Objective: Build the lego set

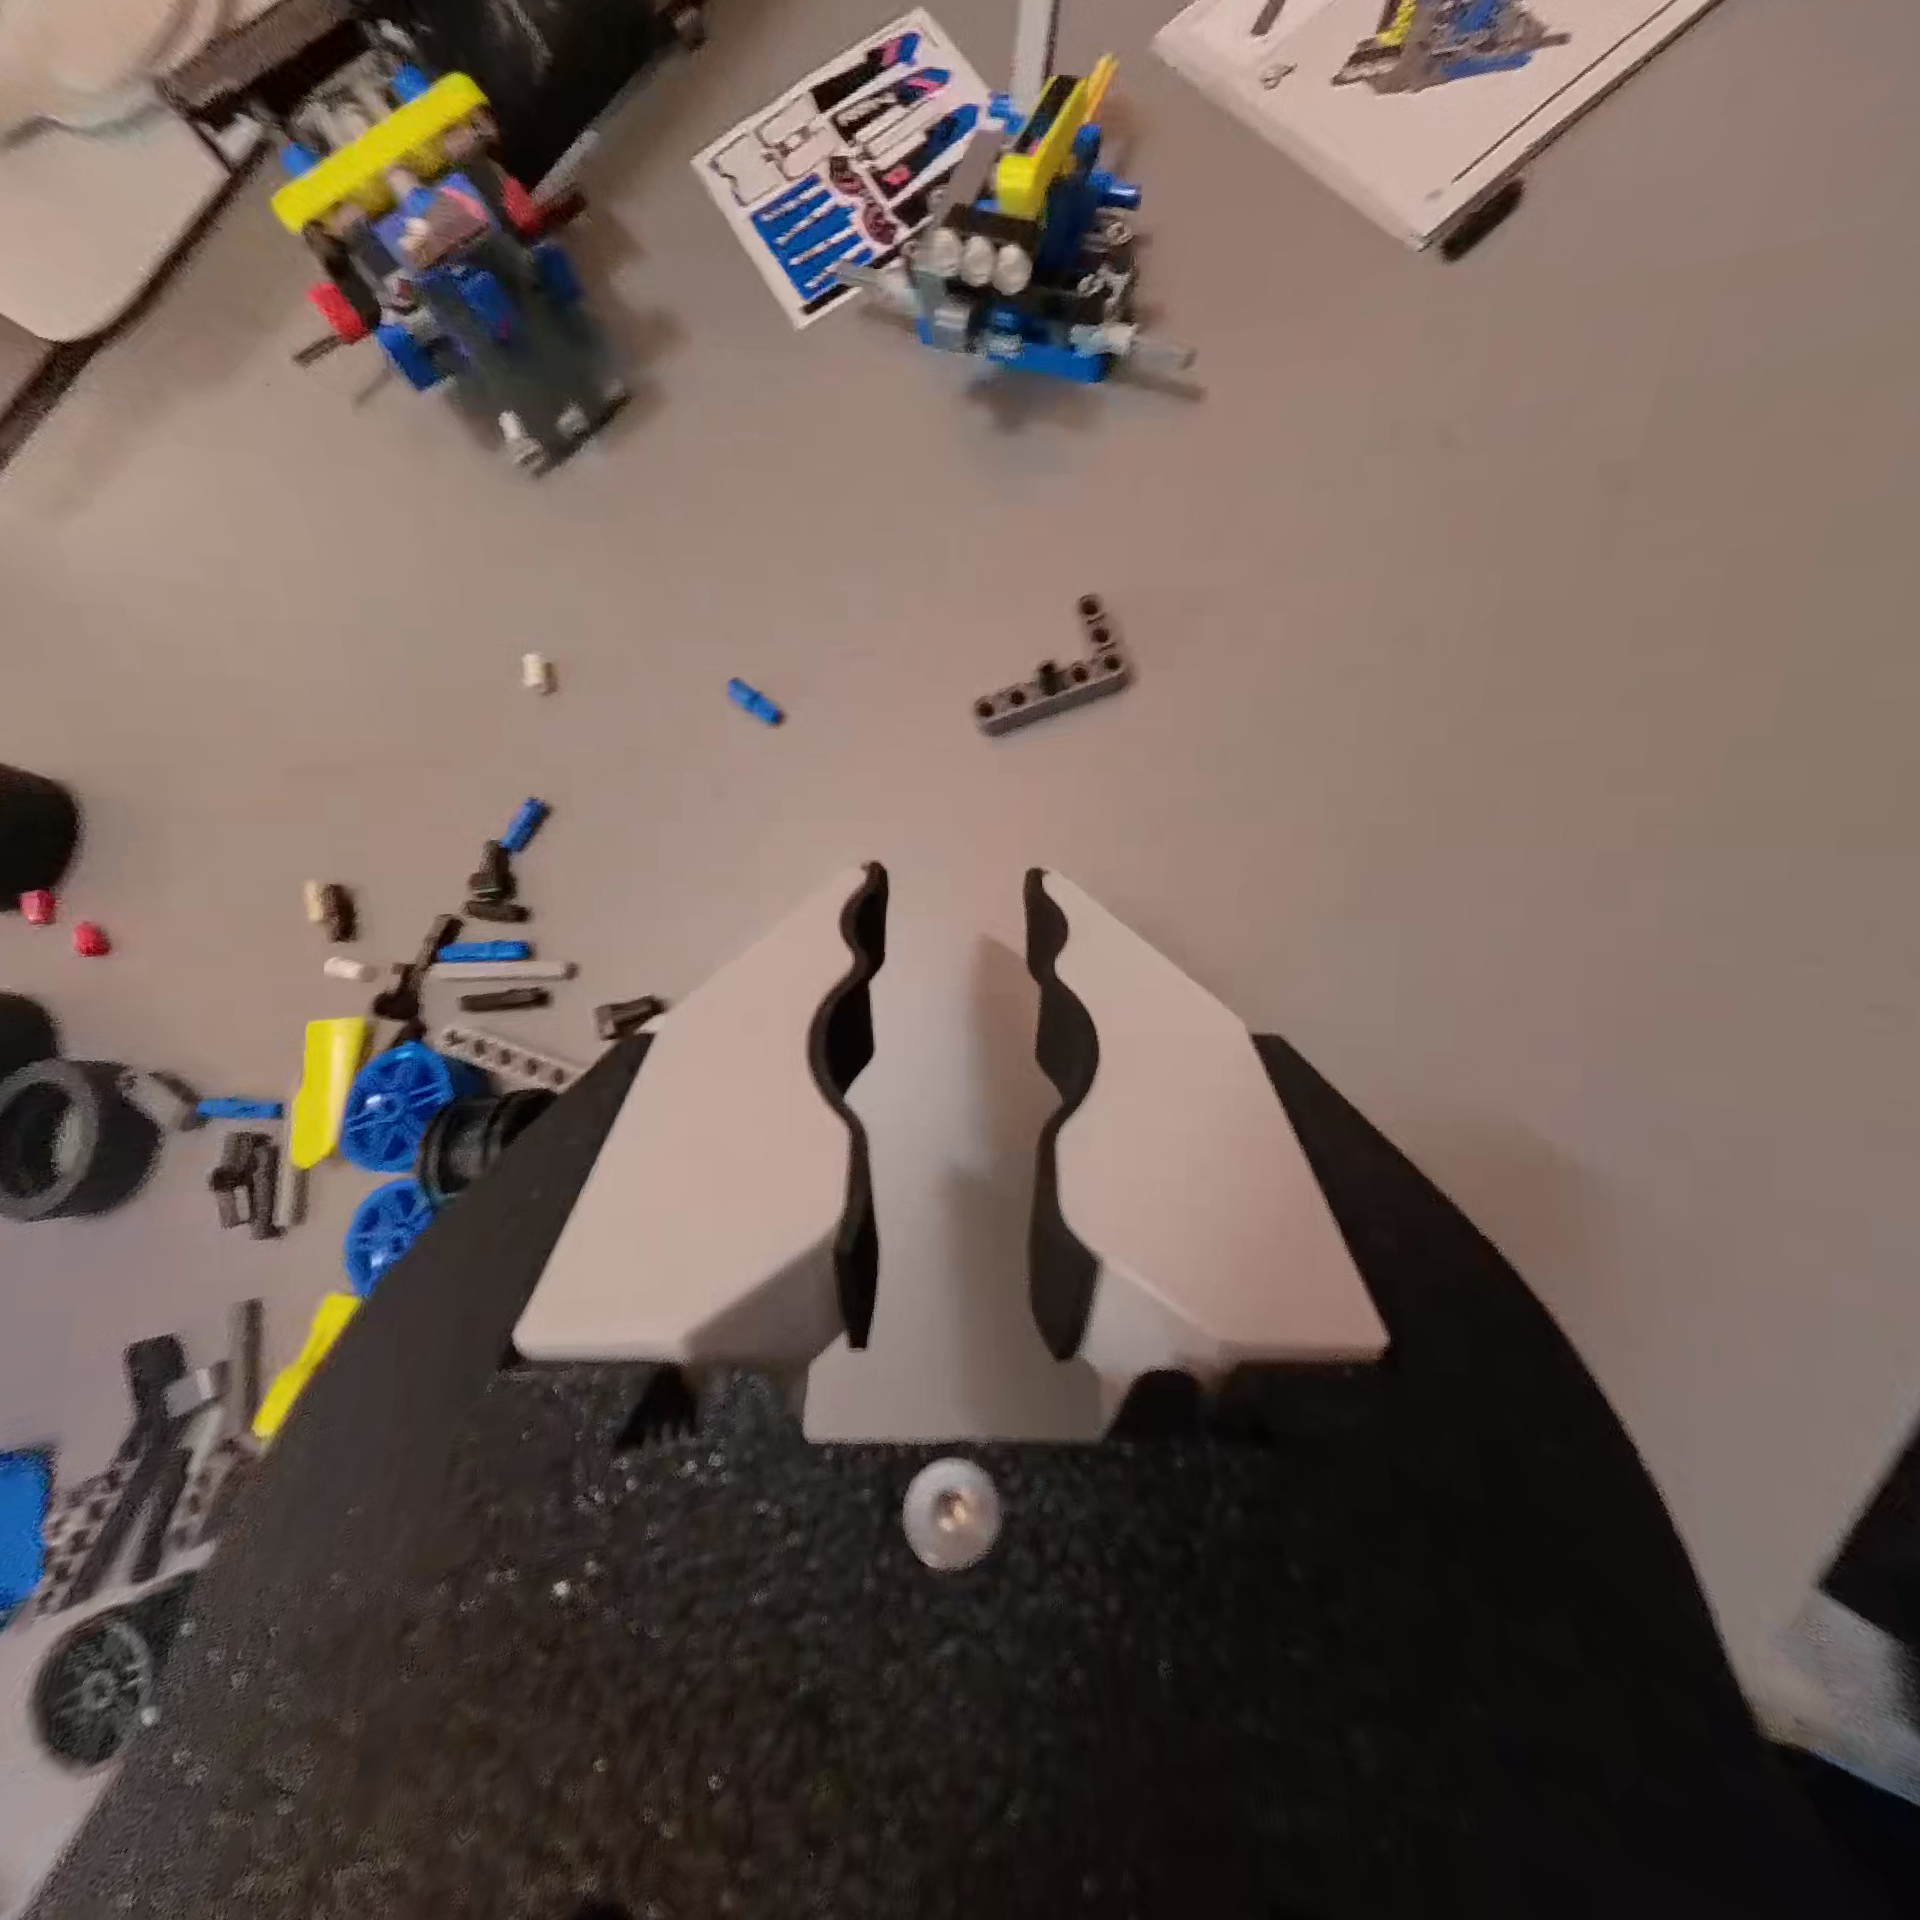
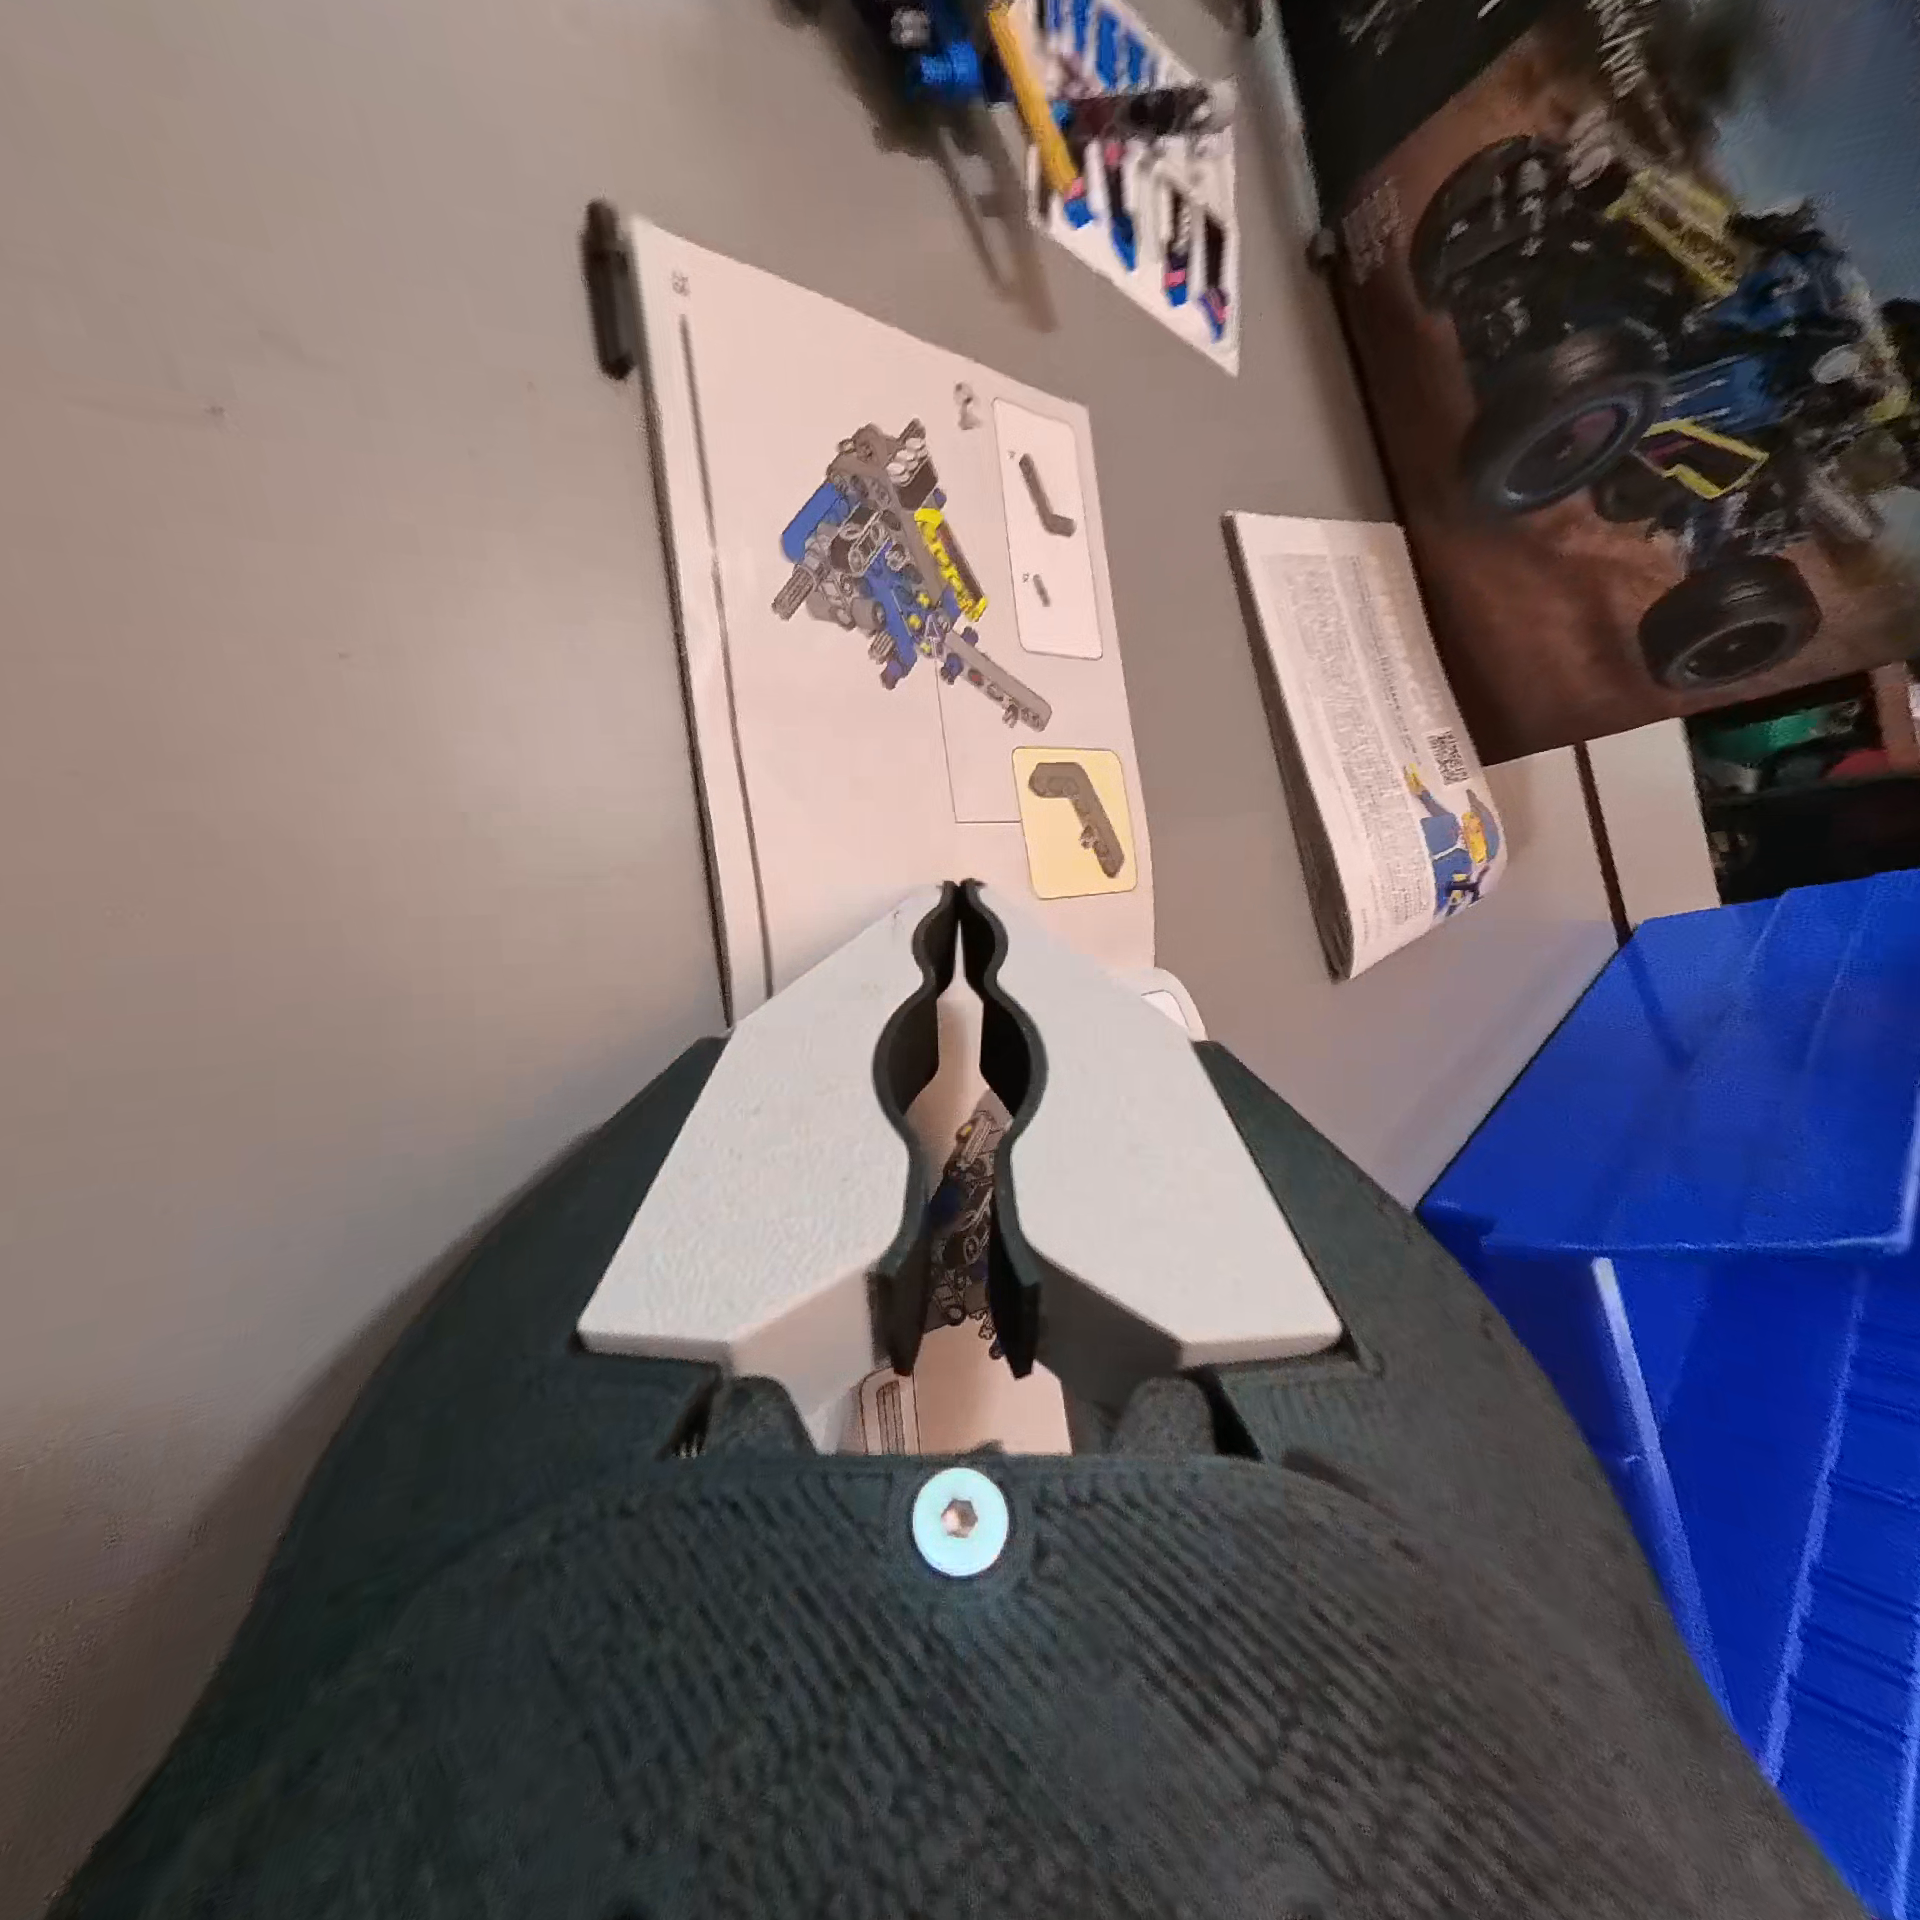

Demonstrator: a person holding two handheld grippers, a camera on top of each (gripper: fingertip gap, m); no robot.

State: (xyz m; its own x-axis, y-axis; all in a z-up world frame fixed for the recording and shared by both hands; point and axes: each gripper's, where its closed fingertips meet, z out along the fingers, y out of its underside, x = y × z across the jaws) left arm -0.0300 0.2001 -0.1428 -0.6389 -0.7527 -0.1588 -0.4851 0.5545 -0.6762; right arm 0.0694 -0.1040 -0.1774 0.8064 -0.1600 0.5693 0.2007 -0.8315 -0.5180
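Left claw (image 1: 953,883): released, jaws apart with nothing between them, held over bare grey table (image 1: 1455,727) in the lower centre of the left wrist view.

Right claw (image 2: 958,888): clenched, tips touching, nothing visibly held; it sits over the lower edge of the open instruction booklet (image 2: 894,623), mid-frame in the right wrist view.

Lego items, left wrist view:
- Blue, black and yellow sub-assembly (image 1: 436,260), upper left, blurred.
- Second blue, yellow and grey sub-assembly (image 1: 1029,249), upper centre, resting partly on the sticker sheet (image 1: 831,156).
- Grey L-shaped beam (image 1: 1055,675), centre right, lying apart from the other parts.
- Blue pin (image 1: 755,700), centre; pale pin (image 1: 537,672) to its left.
- Loose parts heap (image 1: 457,966), middle left: black, grey and blue pins and axles.
- Two blue wheel hubs (image 1: 400,1107), lower left, beside a yellow panel (image 1: 322,1091).
- Black tyre (image 1: 62,1138), left edge.
- Two small red pieces (image 1: 62,925), left edge.
- Partly built black and grey section (image 1: 145,1455), lower left edge, blurred.

Other items, right wrist view:
- Second, closed booklet (image 2: 1361,748), right of the open one.
- Set box (image 2: 1621,395), upper right, with a picture of a vehicle.
- Blue bin (image 2: 1714,1195), right edge.
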